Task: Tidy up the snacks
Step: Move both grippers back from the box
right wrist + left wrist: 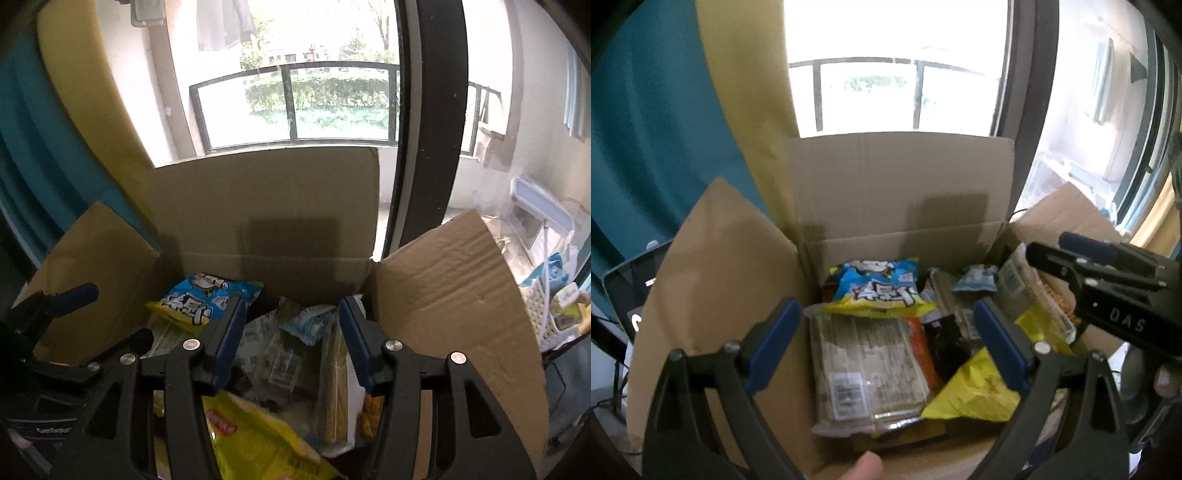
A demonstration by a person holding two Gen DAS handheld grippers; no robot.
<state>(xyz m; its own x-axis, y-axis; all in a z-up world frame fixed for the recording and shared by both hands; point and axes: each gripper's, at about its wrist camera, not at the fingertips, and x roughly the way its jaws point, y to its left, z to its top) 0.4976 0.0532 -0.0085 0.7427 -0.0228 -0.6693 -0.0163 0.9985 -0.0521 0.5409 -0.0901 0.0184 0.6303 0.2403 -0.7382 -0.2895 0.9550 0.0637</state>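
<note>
An open cardboard box (pixel 897 192) (pixel 266 206) holds several snacks. A blue-and-yellow bag (pixel 879 288) (pixel 207 301) leans at the back, and a clear labelled pack (pixel 868 369) lies in front of it. A yellow chip bag (pixel 975 391) (pixel 258 439) sits near the front, a small light-blue packet (pixel 975 278) (pixel 314 323) further back. My left gripper (pixel 886 336) hovers over the clear pack, open, with nothing pressed between its pads. My right gripper (pixel 291 332) (pixel 1045 247) hangs open over the box's right half, above the packets, holding nothing. The left gripper (pixel 114 315) also shows at the left.
Box flaps stand up at the back, left (pixel 716 266) and right (pixel 450 295). A teal curtain (pixel 657 129) and a dark screen (pixel 631 288) are to the left. Behind is a window with a black frame (pixel 428 110). A white basket (pixel 546 314) sits outside right. A thumb (pixel 864 465) shows below.
</note>
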